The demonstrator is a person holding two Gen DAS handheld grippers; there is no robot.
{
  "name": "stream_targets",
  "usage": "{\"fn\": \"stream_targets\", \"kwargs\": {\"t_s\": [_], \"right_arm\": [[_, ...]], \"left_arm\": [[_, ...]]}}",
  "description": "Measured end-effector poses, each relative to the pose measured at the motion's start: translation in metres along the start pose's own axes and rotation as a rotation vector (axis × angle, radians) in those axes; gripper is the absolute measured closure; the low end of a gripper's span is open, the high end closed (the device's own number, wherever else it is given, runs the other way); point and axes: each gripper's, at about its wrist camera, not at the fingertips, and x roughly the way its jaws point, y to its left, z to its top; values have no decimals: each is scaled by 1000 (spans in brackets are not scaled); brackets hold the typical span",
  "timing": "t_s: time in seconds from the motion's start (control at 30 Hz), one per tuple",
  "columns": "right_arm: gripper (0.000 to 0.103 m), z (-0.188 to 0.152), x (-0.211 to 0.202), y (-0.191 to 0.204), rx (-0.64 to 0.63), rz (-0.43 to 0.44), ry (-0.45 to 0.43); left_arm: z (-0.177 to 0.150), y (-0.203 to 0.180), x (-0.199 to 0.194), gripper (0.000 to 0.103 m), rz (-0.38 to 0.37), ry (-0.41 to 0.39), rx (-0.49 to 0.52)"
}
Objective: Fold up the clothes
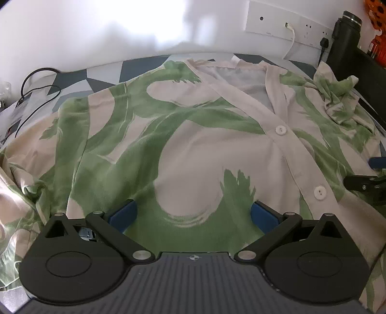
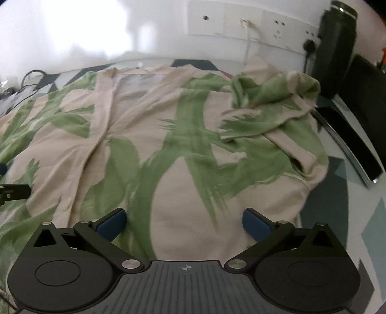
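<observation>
A cream shirt with broad green brush strokes [image 1: 183, 135] lies spread face up, collar toward the wall, white buttons [image 1: 280, 130] down its placket. My left gripper [image 1: 193, 213] hovers open over the shirt's lower front, nothing between its blue pads [image 1: 123, 215]. In the right wrist view the same shirt [image 2: 168, 149] fills the frame, its right sleeve [image 2: 272, 96] bunched and crumpled near the far right. My right gripper [image 2: 184, 221] is open above the hem area, its pads [image 2: 255, 223] holding nothing. The right gripper's tip [image 1: 366, 183] shows at the left view's right edge.
The shirt rests on a surface with a blue, teal and white geometric pattern [image 2: 337, 207]. A white wall with a socket panel [image 1: 289, 21] stands behind. A dark bottle [image 2: 335, 36] and dark objects [image 2: 349, 145] sit far right. Black cables [image 1: 31, 91] lie far left.
</observation>
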Motion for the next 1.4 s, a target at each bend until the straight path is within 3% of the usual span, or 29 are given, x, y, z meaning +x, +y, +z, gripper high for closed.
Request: {"fn": "stream_targets", "kwargs": {"t_s": [0.37, 1.4], "right_arm": [[1, 20, 14, 14, -32, -3, -45], [1, 72, 64, 17, 22, -60, -98]], "left_arm": [[-1, 8, 3, 0, -11, -51, 26], [42, 16, 47, 0, 39, -205, 9]]}}
